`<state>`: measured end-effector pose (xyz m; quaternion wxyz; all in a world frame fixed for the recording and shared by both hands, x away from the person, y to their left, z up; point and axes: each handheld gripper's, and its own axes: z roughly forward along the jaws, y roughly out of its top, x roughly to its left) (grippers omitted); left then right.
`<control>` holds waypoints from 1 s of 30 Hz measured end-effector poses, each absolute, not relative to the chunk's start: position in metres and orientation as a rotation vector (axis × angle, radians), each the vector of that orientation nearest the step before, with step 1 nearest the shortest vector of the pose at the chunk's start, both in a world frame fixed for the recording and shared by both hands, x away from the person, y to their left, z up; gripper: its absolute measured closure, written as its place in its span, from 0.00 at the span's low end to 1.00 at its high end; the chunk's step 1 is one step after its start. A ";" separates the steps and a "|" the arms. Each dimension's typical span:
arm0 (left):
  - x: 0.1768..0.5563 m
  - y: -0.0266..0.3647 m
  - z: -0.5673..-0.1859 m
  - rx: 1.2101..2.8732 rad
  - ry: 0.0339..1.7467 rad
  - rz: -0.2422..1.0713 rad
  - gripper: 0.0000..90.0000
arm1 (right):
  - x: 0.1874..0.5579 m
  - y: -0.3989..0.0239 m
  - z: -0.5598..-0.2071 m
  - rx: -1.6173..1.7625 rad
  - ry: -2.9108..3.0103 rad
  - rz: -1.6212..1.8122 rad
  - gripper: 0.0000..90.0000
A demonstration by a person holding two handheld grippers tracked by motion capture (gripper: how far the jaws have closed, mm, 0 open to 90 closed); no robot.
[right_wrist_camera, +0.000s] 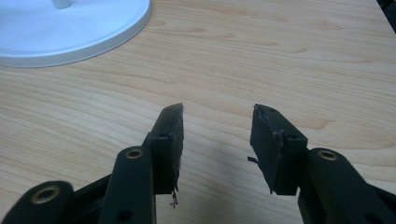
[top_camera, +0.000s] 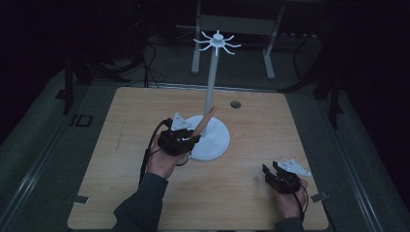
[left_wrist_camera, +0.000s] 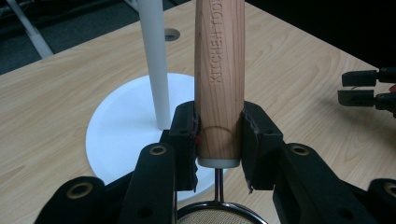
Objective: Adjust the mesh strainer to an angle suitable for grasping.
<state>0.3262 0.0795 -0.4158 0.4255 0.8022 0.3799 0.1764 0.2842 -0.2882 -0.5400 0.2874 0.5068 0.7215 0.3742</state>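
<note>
The left gripper (left_wrist_camera: 218,140) is clamping the wooden handle (left_wrist_camera: 219,79) of a small strainer, its jaws pressing on the handle's lower end just above the metal stem and the mesh bowl (left_wrist_camera: 219,215), which is hanging below the grip. The handle is pointing up and away, leaning just beside the white pole (top_camera: 210,89) of the hook stand, over the stand's round base (top_camera: 212,140). The hooks (top_camera: 217,42) at the top of the pole are carrying nothing. The right gripper (right_wrist_camera: 217,135) is idling with jaws wide and empty above the bare wooden table (top_camera: 241,193), well apart from the stand. Judged progress: the strainer is picked up; hanging it on a hook is probably what remains.
</note>
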 end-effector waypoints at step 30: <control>0.325 0.082 -0.402 1.891 0.978 0.472 0.77 | 0.284 -0.289 -0.540 1.358 1.925 0.993 0.60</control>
